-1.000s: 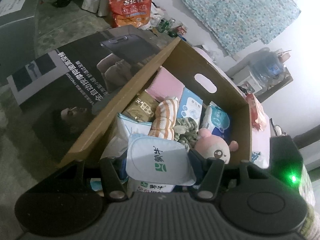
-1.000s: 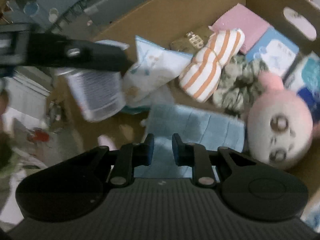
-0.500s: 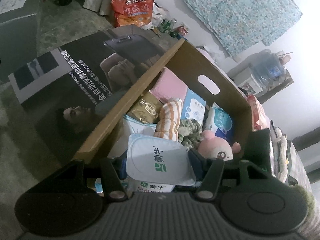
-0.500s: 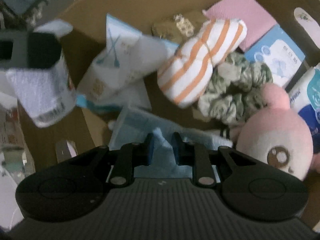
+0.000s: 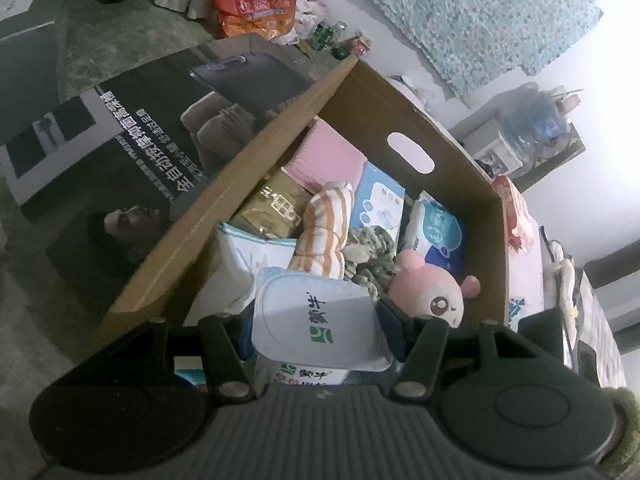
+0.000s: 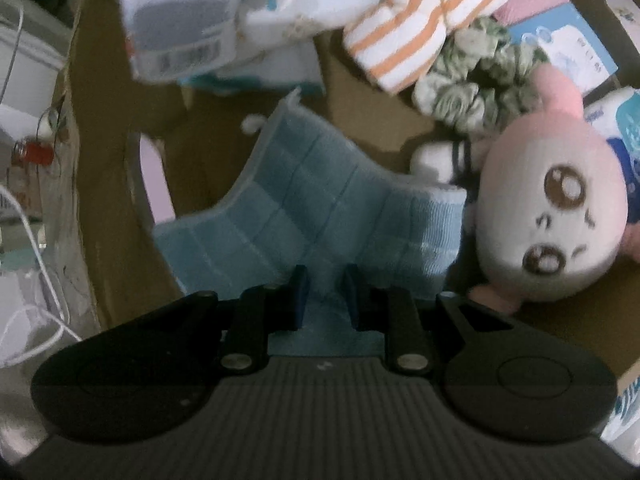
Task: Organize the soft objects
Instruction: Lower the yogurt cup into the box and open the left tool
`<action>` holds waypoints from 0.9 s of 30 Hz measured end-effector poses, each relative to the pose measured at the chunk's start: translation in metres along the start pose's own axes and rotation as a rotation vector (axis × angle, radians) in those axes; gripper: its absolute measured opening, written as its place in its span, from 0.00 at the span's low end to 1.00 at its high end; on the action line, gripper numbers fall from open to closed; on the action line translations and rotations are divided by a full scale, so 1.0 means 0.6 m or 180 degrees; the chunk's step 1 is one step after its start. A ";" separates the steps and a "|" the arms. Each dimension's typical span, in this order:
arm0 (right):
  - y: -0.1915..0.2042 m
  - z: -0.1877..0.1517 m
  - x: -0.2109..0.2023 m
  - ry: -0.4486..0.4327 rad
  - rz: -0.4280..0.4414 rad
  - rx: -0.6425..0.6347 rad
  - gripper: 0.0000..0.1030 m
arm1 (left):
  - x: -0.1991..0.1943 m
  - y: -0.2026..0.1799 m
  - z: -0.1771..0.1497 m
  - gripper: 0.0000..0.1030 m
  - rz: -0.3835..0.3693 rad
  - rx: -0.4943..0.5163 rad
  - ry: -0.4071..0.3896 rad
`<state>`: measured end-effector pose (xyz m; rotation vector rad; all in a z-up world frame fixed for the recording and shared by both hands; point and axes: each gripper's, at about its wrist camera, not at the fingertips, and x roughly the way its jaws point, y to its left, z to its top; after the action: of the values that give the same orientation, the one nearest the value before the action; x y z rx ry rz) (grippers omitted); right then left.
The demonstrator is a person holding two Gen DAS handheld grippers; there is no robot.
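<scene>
Risk: blue towel (image 6: 320,208) slipping from right gripper (image 6: 326,296), clamped on bunched edge only; left gripper (image 5: 316,320) clamped on yogurt cup (image 5: 316,316).

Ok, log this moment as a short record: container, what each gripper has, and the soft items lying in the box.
container: cardboard box, open top
left gripper: shut on yogurt cup, over the box
right gripper: shut on blue cloth, inside the box
soft items in box: striped towel roll, green scrunchie, pink plush toy
</scene>
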<state>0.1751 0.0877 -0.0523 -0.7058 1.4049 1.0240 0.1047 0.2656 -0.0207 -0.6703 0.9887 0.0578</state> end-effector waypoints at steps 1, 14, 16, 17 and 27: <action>0.001 -0.003 -0.002 -0.0001 0.0006 0.0005 0.19 | 0.002 -0.002 0.000 0.58 0.0002 0.0008 0.0009; -0.002 -0.069 -0.036 -0.0441 0.0103 0.0009 0.22 | 0.059 -0.075 0.007 0.58 0.0114 0.0264 0.0159; -0.001 -0.073 -0.037 -0.0471 0.0106 -0.0006 0.22 | 0.073 -0.089 0.009 0.58 0.0127 0.0341 0.0135; -0.005 -0.069 -0.031 -0.0479 0.0109 -0.0011 0.22 | 0.080 -0.094 0.009 0.58 0.0143 0.0374 0.0124; -0.014 -0.097 -0.027 -0.0555 0.0140 -0.0077 0.22 | 0.151 -0.084 -0.004 0.60 0.0339 0.0458 0.0427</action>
<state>0.1581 0.0298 -0.0430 -0.5905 1.2634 1.1116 0.1713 0.2013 -0.0679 -0.4941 1.1462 0.0349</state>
